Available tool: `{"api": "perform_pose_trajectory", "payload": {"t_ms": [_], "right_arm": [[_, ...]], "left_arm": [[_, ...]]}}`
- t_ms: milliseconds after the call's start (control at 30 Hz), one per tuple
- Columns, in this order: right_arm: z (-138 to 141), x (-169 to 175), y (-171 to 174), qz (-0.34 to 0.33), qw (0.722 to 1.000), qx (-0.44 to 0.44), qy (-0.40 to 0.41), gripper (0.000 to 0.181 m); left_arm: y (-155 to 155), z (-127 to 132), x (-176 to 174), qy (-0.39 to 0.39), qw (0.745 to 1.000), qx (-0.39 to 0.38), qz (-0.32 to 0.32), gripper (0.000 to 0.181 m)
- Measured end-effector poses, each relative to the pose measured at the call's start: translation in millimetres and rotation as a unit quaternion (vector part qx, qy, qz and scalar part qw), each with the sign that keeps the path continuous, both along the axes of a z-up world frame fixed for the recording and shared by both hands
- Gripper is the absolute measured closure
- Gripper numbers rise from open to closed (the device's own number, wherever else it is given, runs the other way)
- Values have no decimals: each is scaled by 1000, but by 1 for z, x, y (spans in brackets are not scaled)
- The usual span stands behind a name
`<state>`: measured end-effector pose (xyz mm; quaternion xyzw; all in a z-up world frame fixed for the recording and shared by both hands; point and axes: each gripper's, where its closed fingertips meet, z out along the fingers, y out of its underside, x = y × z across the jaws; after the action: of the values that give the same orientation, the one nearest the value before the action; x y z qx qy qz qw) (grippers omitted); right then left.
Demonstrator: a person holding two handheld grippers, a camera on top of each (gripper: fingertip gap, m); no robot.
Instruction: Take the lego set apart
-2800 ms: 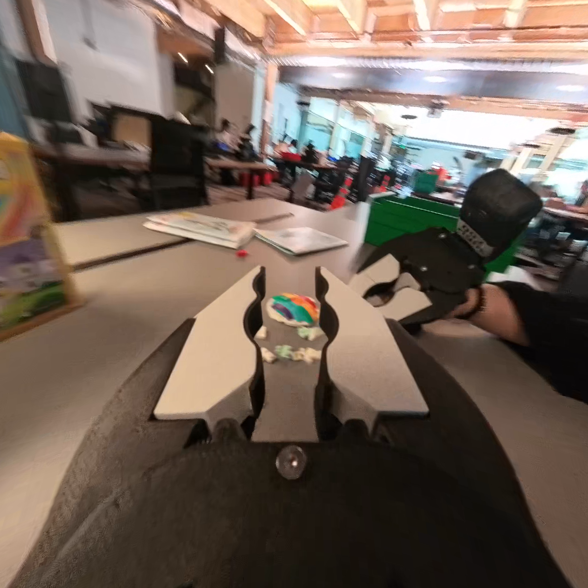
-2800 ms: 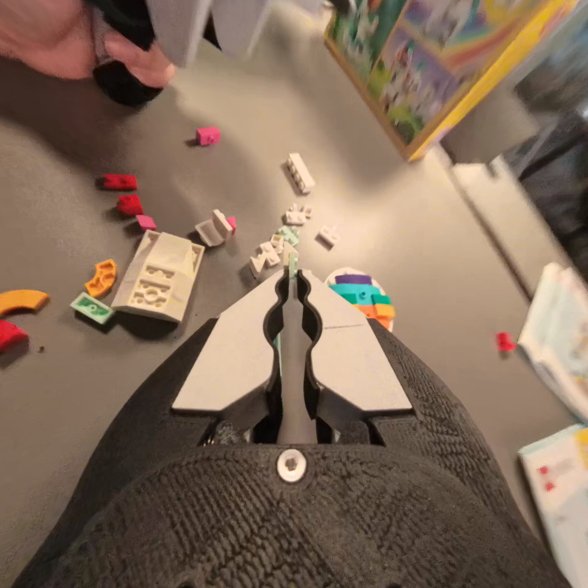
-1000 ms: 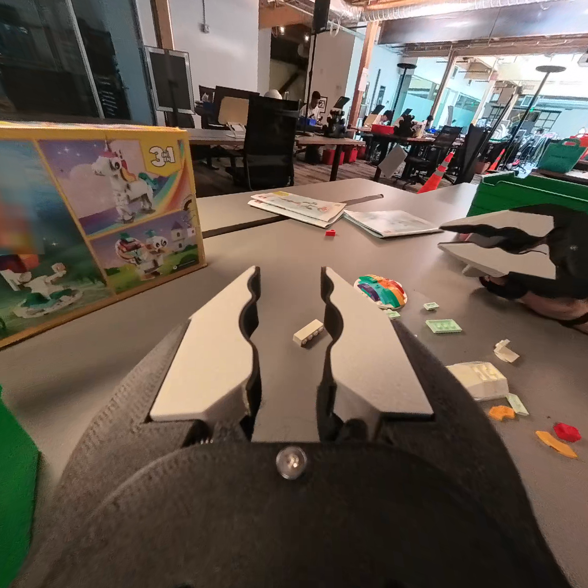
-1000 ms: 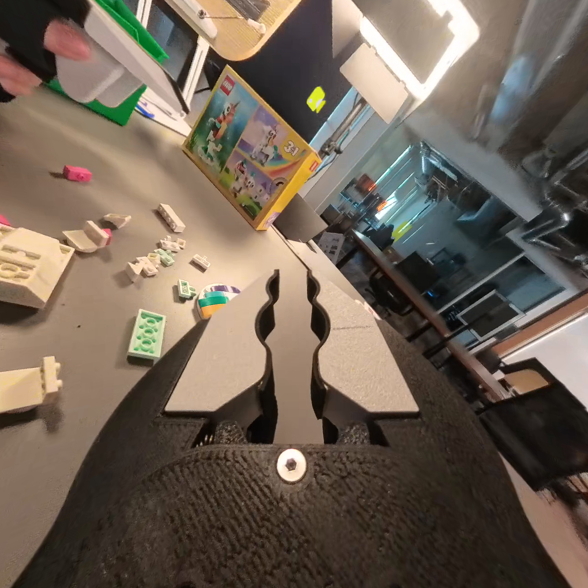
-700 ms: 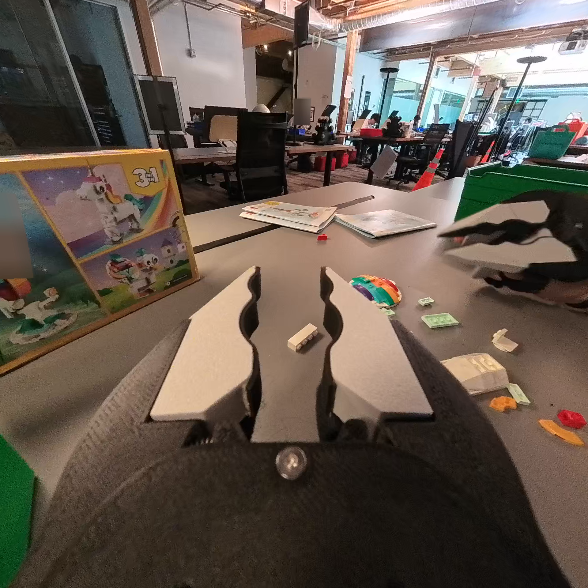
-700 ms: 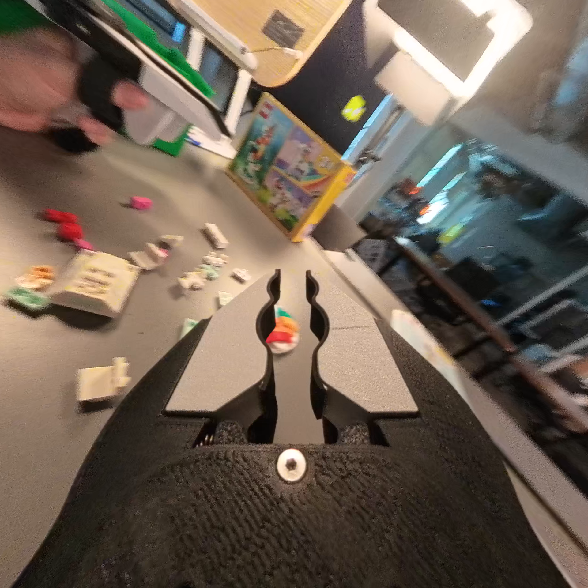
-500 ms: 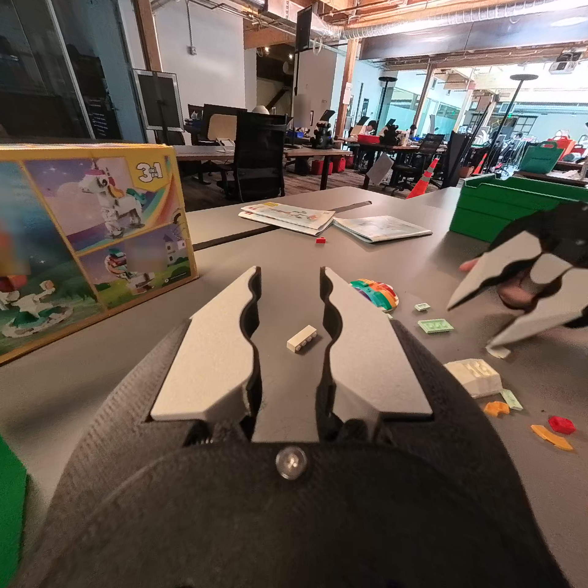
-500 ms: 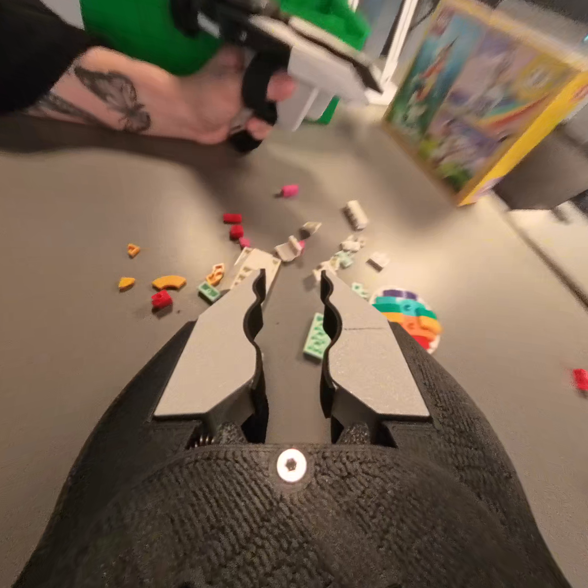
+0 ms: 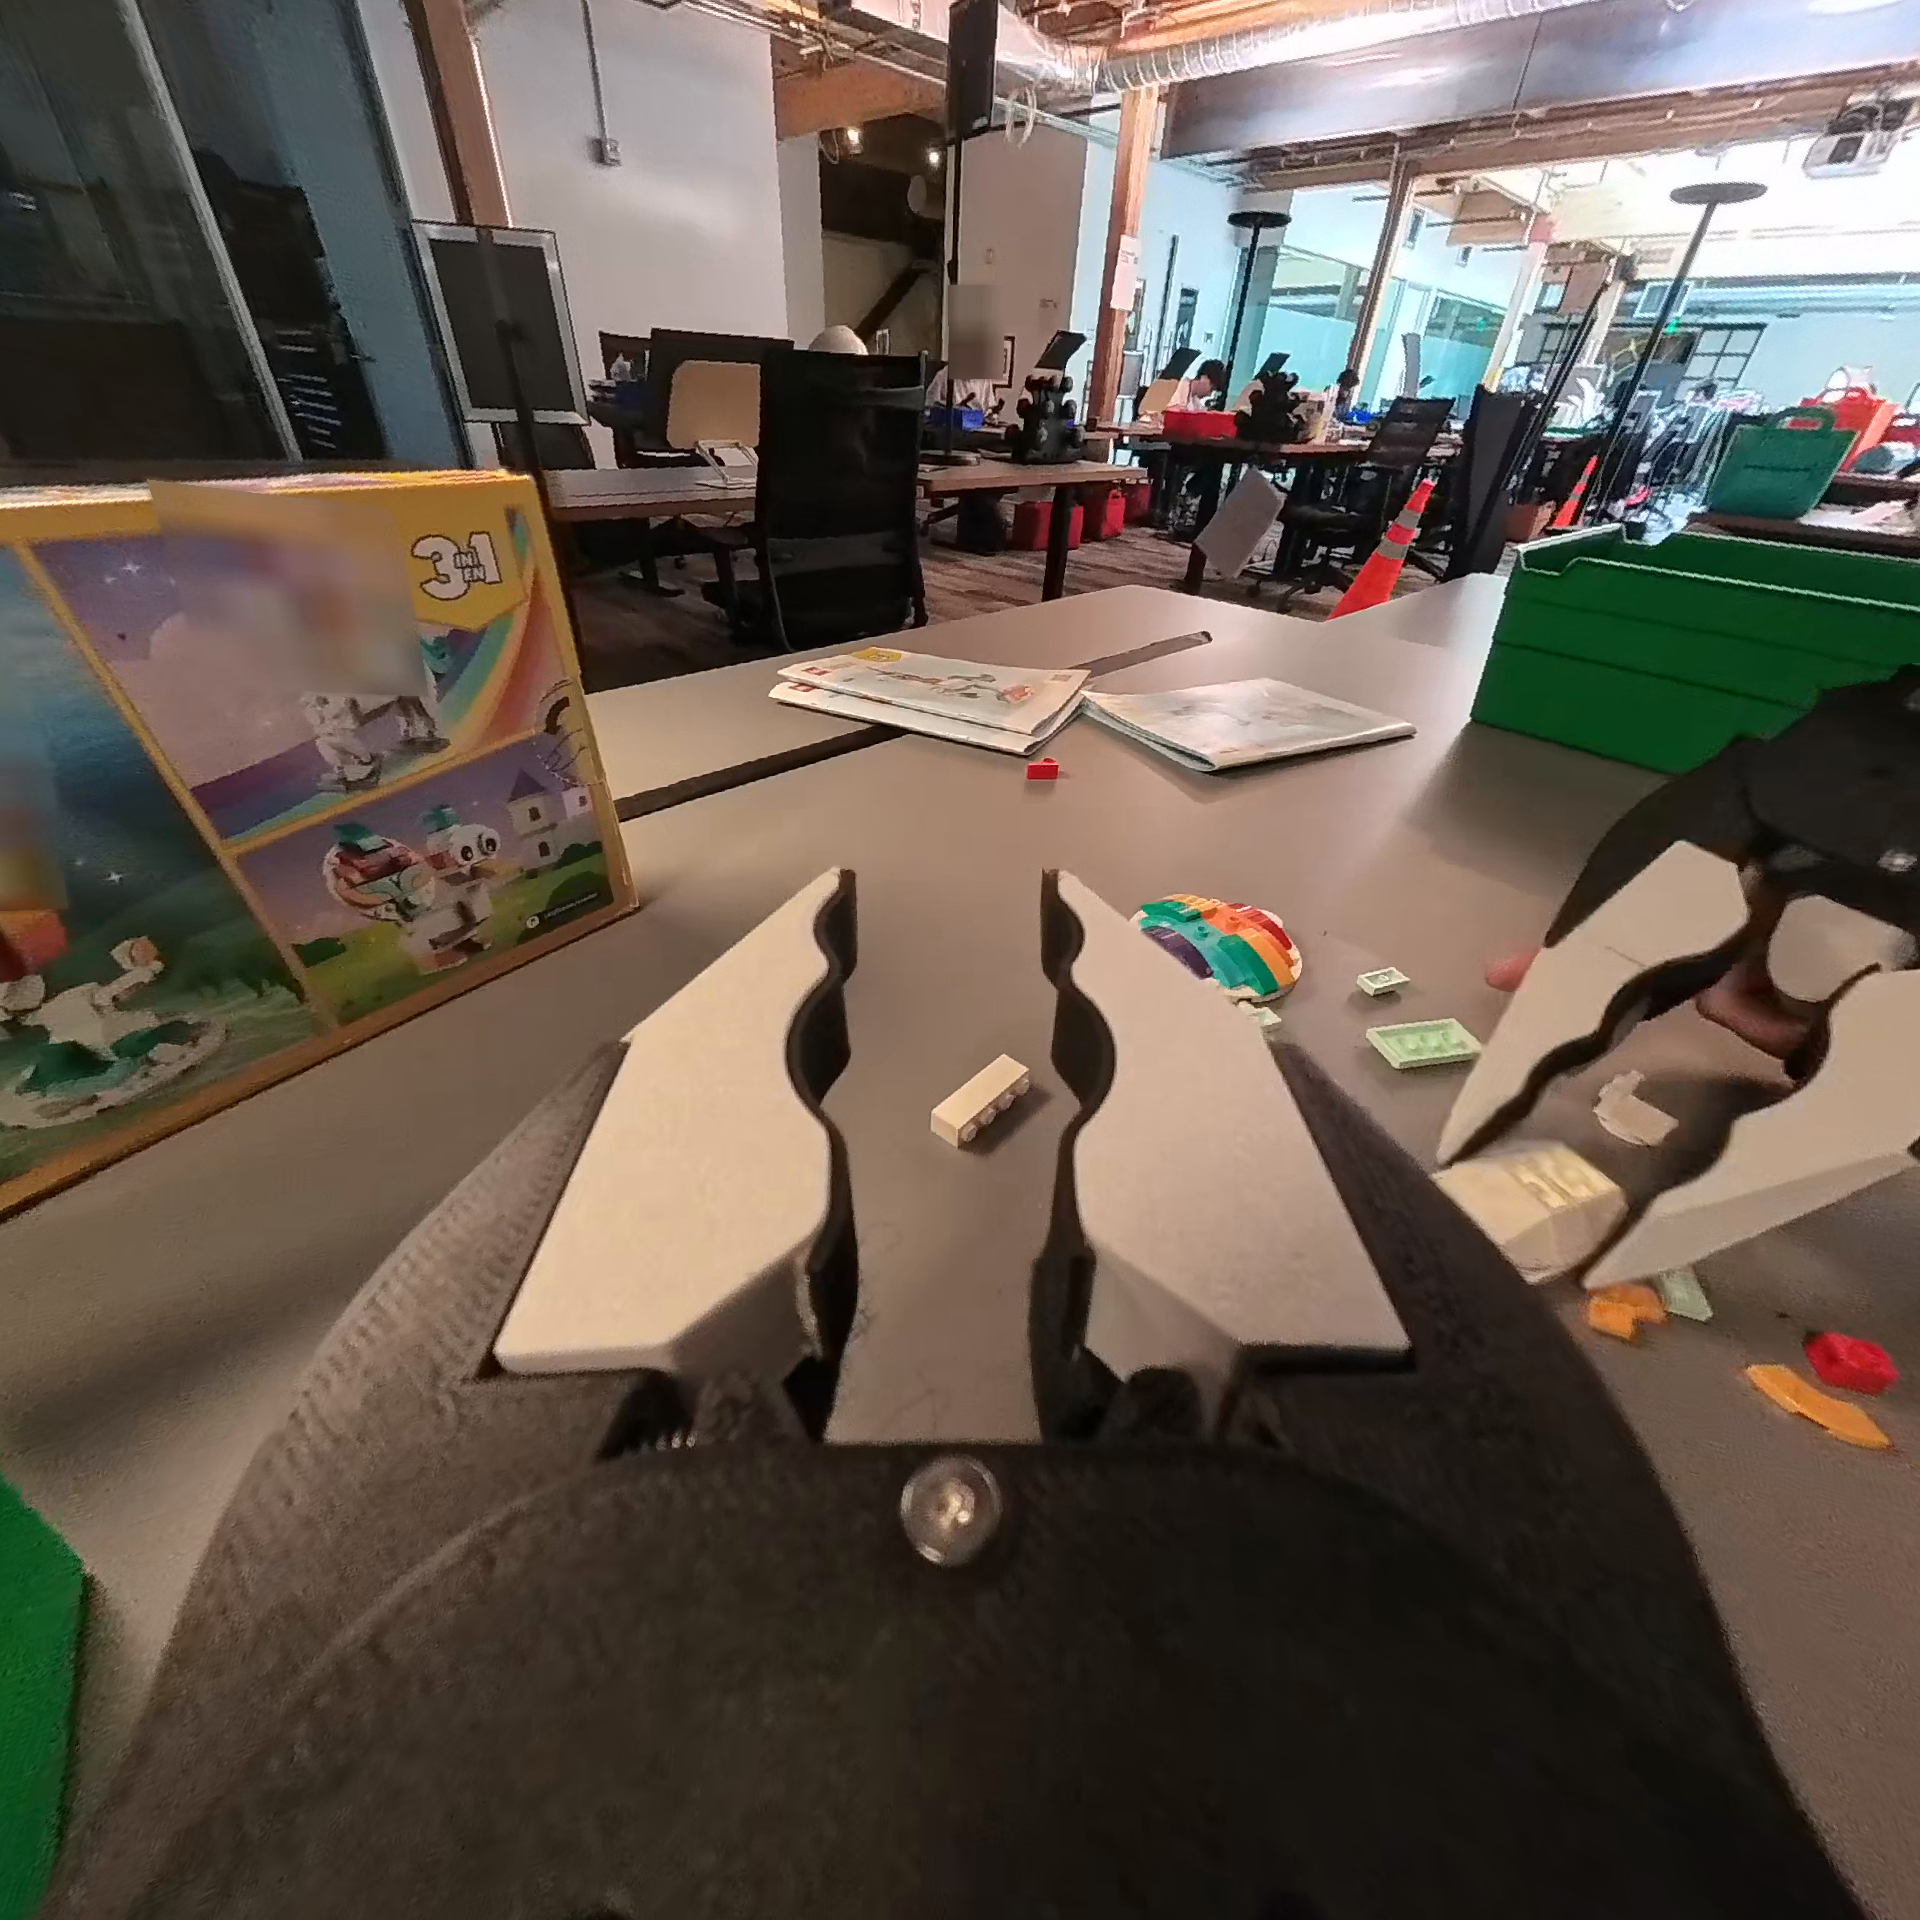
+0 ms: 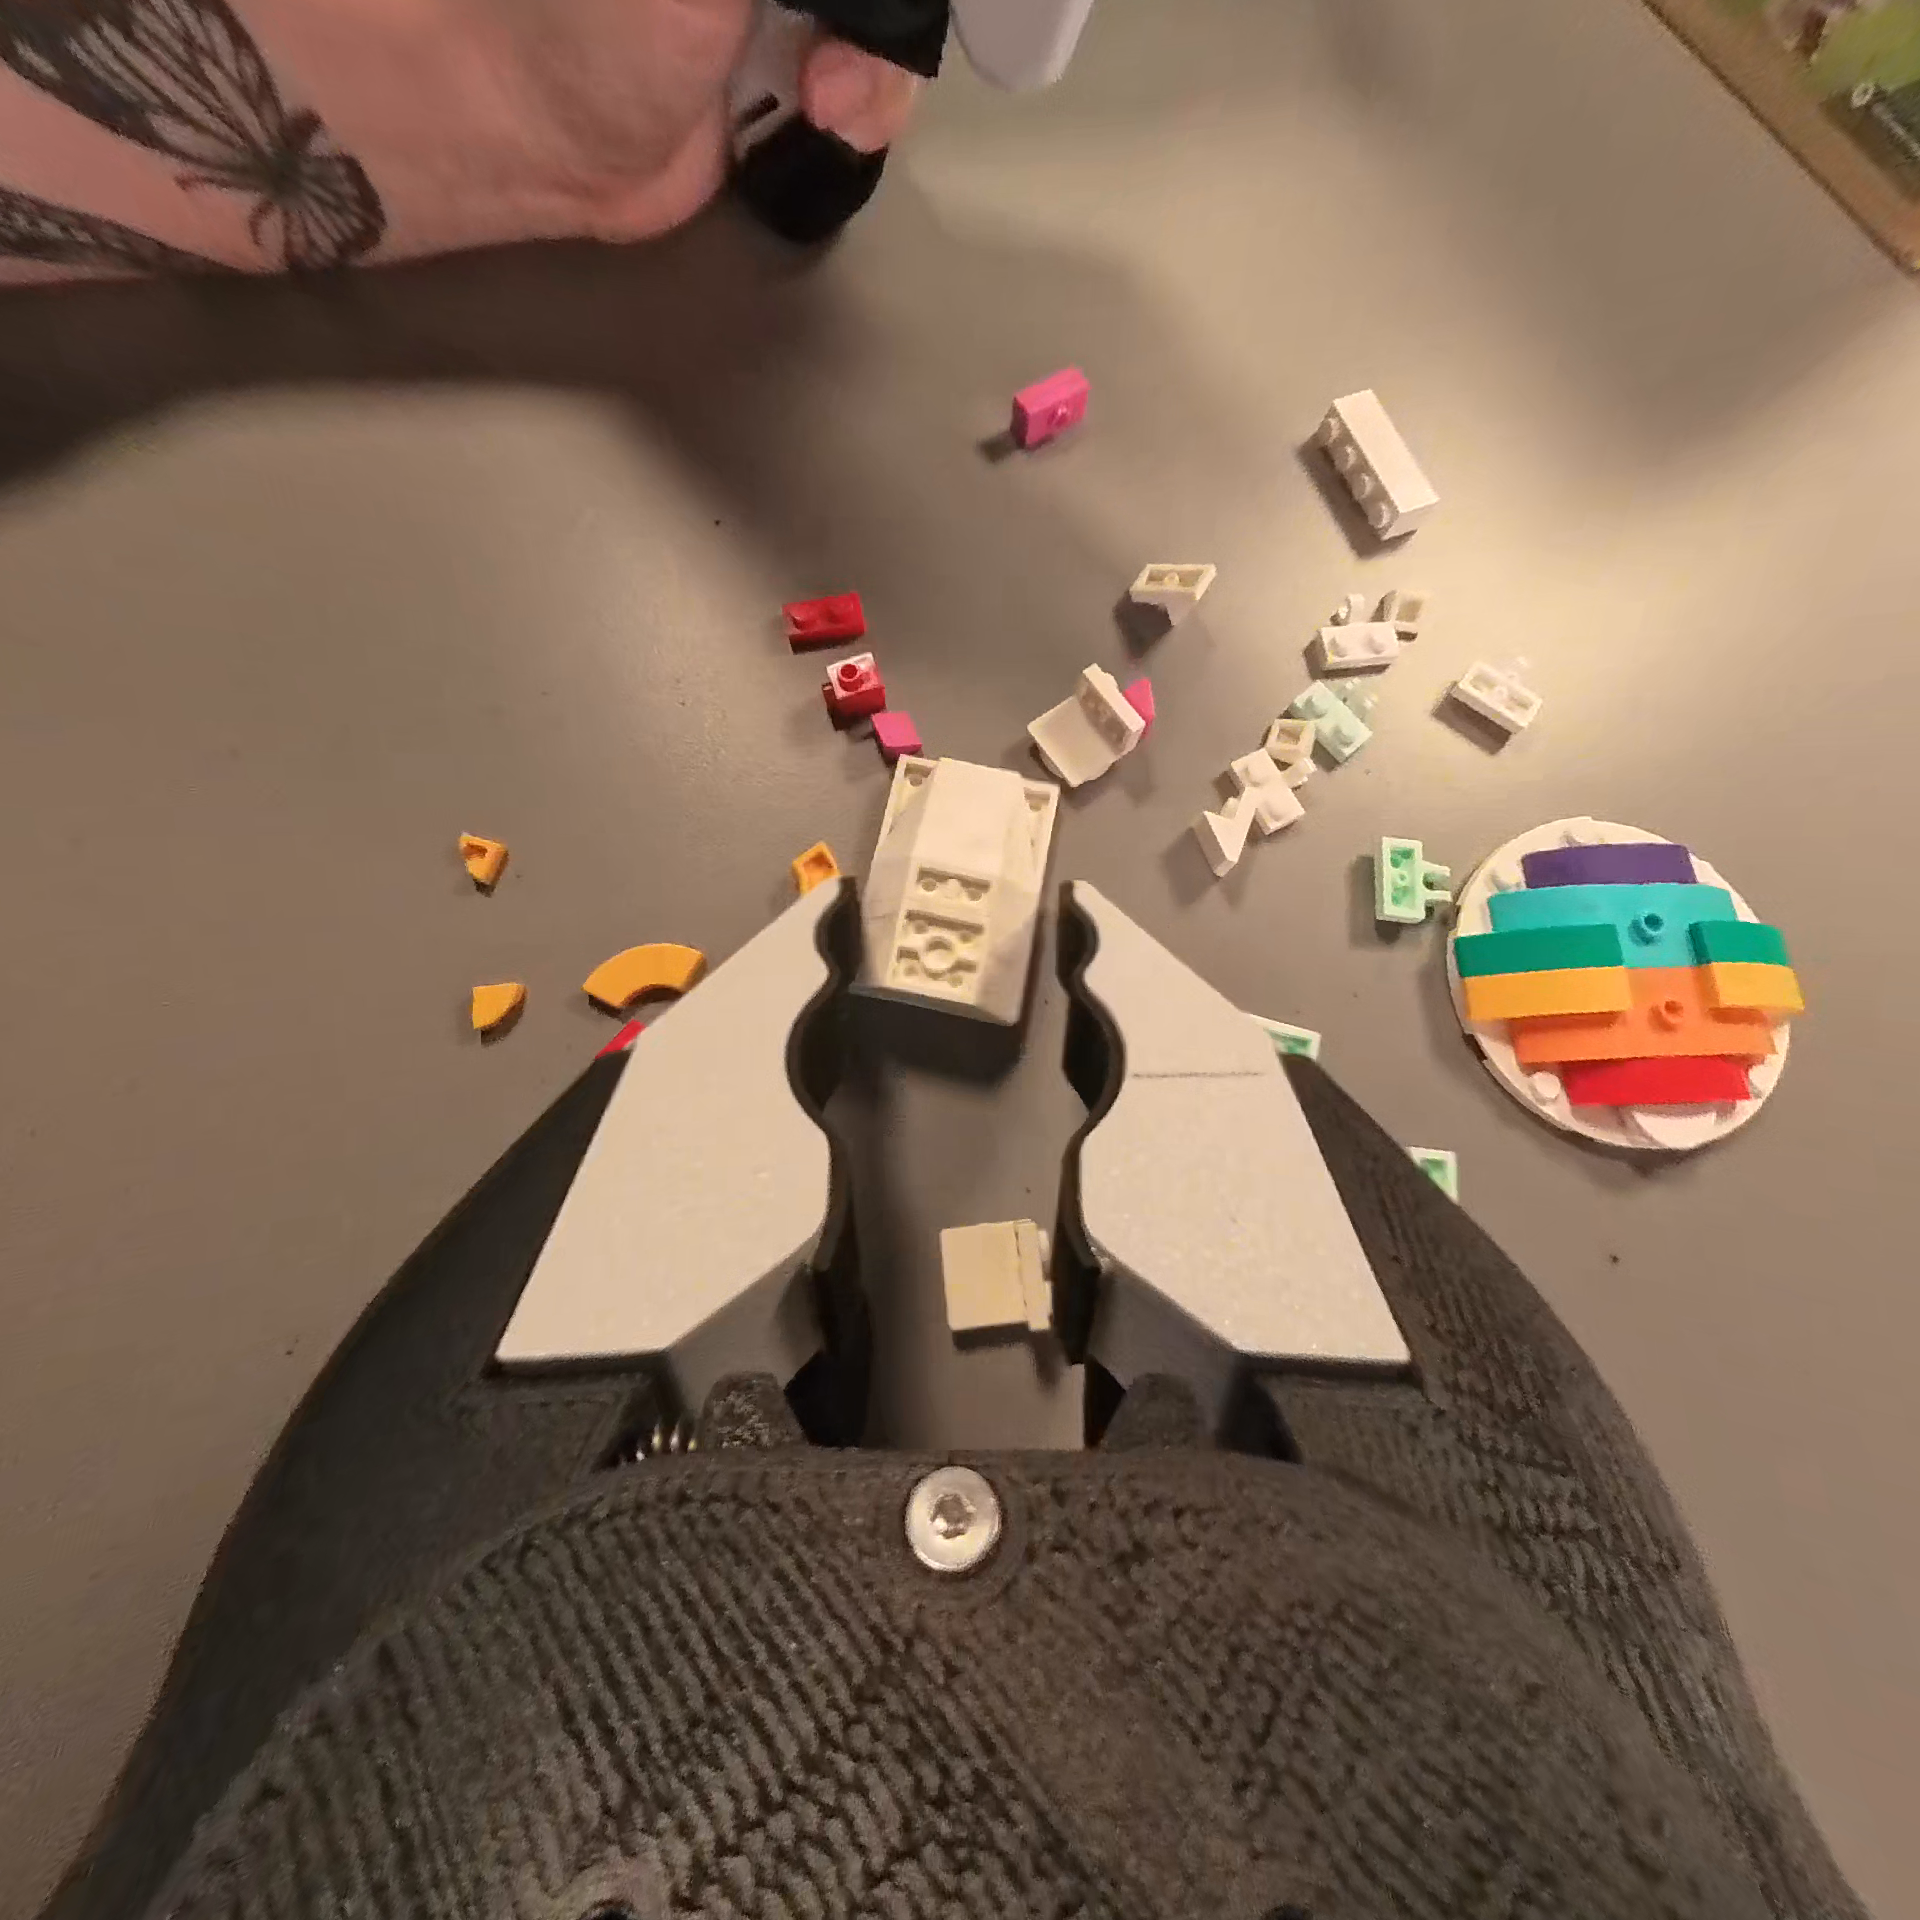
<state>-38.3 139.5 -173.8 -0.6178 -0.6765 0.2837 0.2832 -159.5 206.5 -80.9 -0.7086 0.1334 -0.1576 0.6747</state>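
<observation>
Mostly dismantled: loose bricks [image 10: 1371, 478] across desk [image 10: 312, 727]; rainbow disc [image 10: 1621, 977] and white wedge [image 10: 961, 894] still assembled; both grippers' fingers [image 9: 717, 1101] spread, empty.

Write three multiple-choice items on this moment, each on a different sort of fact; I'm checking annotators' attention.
1. Where is the large white sloped lego piece?
A. On the box
B. Between the right gripper's fingertips
C. On the booklets

2. What is the topmost band's colour on the round white plate with rainbow bricks?
A. Purple
B. Red
C. Orange

3. The left gripper is:
A. Shut on a brick
B. Open, empty
C. Out of view

B: the fingertips flank it on the grey table.
A: purple sits at the far end.
B: its jaws stand apart.
</observation>
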Motion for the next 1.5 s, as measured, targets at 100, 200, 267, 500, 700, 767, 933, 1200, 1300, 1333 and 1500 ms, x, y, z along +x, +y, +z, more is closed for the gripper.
{"api": "perform_pose_trajectory", "payload": {"t_ms": [100, 200, 267, 500, 700, 767, 933, 1200, 1300, 1333, 1500], "right_arm": [[0, 0, -1, 7, 1000, 1, 4, 149], [4, -1, 7, 4, 999, 32, 21, 149], [15, -3, 15, -5, 996, 64, 54, 149], [64, -3, 33, 12, 941, 279, 189, 150], [78, -3, 29, 21, 915, 334, 224, 150], [80, -3, 29, 21, 913, 338, 229, 150], [80, -3, 28, 24, 912, 336, 232, 150], [83, -2, 29, 15, 915, 321, 242, 149], [83, -2, 30, 12, 918, 311, 246, 149], [83, -2, 30, 11, 919, 309, 246, 149], [86, -2, 27, 17, 910, 333, 246, 152]], "left_arm": [[0, -1, 3, 12, 1000, 0, -1, 147], [0, -1, 5, 24, 1000, 3, -2, 147], [-1, -1, 5, 20, 1000, 3, -1, 149], [-35, 12, 76, -105, 967, -63, -224, 155], [-47, -9, 113, -162, 916, -157, -332, 156], [-50, -8, 117, -161, 911, -158, -345, 169], [-52, -9, 118, -154, 912, -155, -347, 174], [-51, -8, 118, -171, 906, -161, -353, 173], [-49, -8, 117, -173, 908, -161, -347, 176], [-49, -8, 117, -167, 911, -157, -343, 176], [-40, -19, 114, -92, 940, -151, -291, 176]]}}
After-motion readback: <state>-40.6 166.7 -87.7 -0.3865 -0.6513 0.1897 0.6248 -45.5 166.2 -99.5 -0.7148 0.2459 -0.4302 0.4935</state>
